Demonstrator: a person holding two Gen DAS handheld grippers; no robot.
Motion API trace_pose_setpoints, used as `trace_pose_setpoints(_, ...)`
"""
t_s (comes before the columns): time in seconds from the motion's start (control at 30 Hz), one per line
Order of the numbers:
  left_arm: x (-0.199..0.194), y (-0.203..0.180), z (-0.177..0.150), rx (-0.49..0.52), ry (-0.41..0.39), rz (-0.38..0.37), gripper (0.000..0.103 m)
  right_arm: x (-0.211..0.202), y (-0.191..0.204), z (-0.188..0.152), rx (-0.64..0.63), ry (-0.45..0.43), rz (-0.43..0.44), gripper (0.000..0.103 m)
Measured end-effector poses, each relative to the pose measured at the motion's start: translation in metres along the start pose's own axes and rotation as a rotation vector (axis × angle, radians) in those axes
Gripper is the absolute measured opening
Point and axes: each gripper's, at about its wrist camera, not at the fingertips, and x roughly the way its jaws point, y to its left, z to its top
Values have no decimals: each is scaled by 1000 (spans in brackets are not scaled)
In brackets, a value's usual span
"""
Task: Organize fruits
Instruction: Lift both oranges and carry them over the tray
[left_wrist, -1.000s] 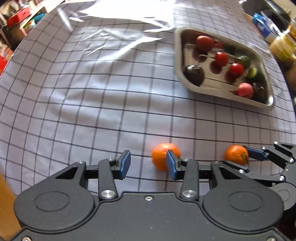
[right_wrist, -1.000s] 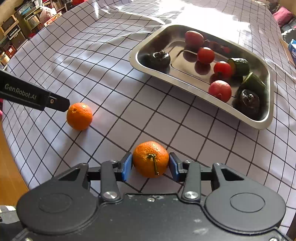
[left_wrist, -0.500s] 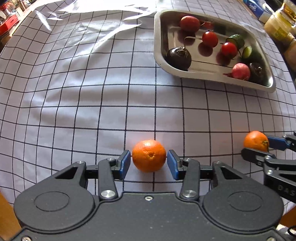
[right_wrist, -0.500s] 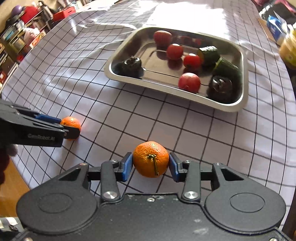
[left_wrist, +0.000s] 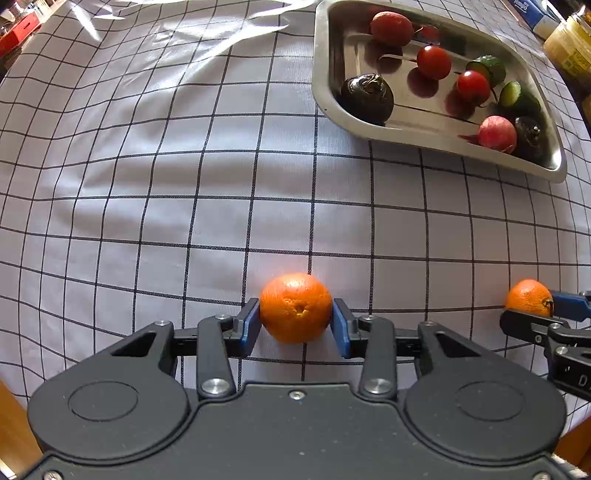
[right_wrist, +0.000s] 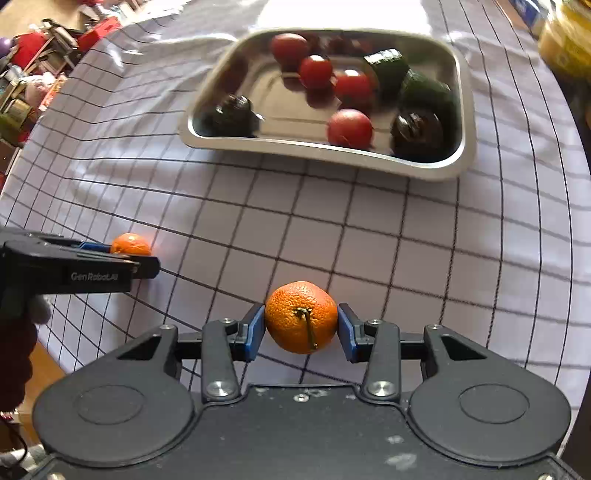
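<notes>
My left gripper (left_wrist: 295, 325) is shut on an orange (left_wrist: 295, 307), held just above the checked tablecloth. My right gripper (right_wrist: 301, 326) is shut on a second orange with a stem (right_wrist: 301, 316), also lifted off the cloth. Each gripper shows in the other's view: the right one with its orange (left_wrist: 529, 297) at the right edge, the left one with its orange (right_wrist: 130, 244) at the left edge. A steel tray (left_wrist: 325, 110) lies ahead, also in the right wrist view (right_wrist: 466, 122). It holds tomatoes (left_wrist: 434, 62), a red fruit (left_wrist: 496, 133), dark round fruits (left_wrist: 366, 98) and cucumber pieces (left_wrist: 515, 94).
The checked tablecloth (left_wrist: 147, 184) covers the table. Its near edge drops off beside the left gripper (right_wrist: 55, 354). Jars and a box (left_wrist: 569, 48) stand at the far right behind the tray. Cluttered shelves (right_wrist: 33, 74) lie beyond the table's left side.
The left gripper came around the left orange and shut on it. Both grippers have moved closer to the tray, each carrying its orange.
</notes>
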Motion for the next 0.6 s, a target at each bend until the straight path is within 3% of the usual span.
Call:
trace_pose_setpoints(0.33,-13,-12,37,31,112,-85,48,-2,-28,27,107,149,50,43)
trace_pose_setpoints(0.6,-47,-30,95,75,53,-117,48,-22,-40,76,115,137,74,43)
